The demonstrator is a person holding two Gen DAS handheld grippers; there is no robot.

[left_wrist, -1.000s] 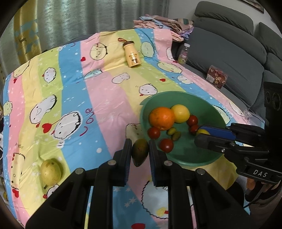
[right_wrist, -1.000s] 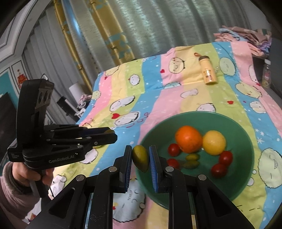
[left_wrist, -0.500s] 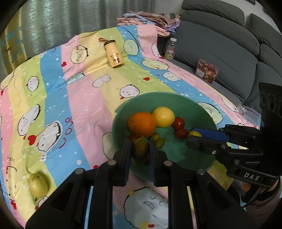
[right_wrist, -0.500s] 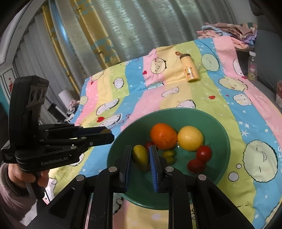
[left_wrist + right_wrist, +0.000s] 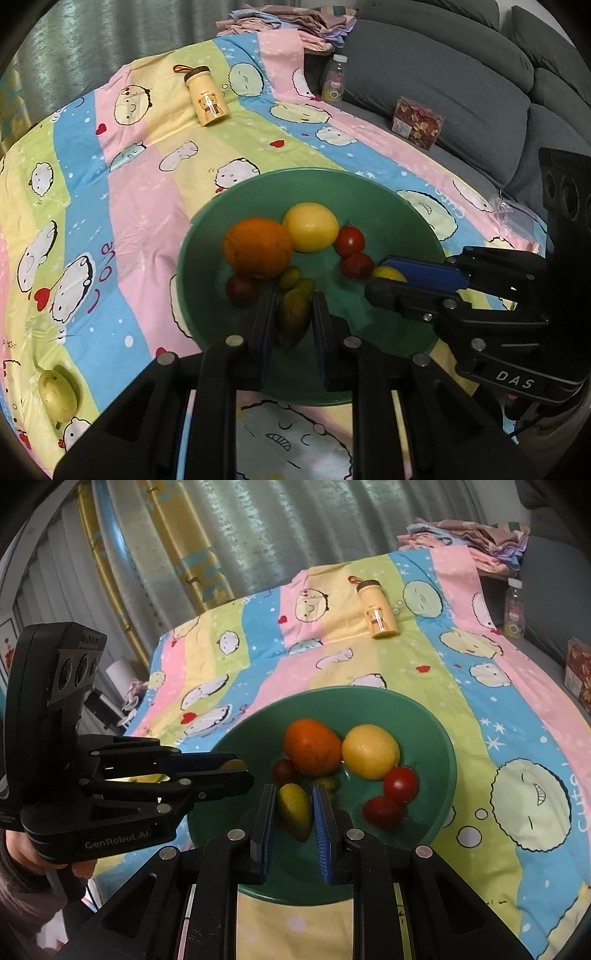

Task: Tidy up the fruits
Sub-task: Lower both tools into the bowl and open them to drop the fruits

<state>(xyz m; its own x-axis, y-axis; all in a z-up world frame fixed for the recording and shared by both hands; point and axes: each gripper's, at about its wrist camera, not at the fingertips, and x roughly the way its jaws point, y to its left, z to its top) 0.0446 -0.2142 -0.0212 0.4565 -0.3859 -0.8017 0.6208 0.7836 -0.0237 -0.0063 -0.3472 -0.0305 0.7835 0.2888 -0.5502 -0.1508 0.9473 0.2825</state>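
Fruits are gripped, one in each closed tool [image 5: 293, 321] [image 5: 294, 808], above the green bowl [image 5: 207, 236], seemingly for release there.

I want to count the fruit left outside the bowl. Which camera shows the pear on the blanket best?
The left wrist view. The pear lies in plain sight near that picture's lower left edge, alone on the striped blanket, well apart from the green bowl. The right wrist view does not show it at all.

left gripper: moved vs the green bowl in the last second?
Yes. The left gripper, shut on a mango, has come forward from the cloth just outside the green bowl to over its inside, near the orange.
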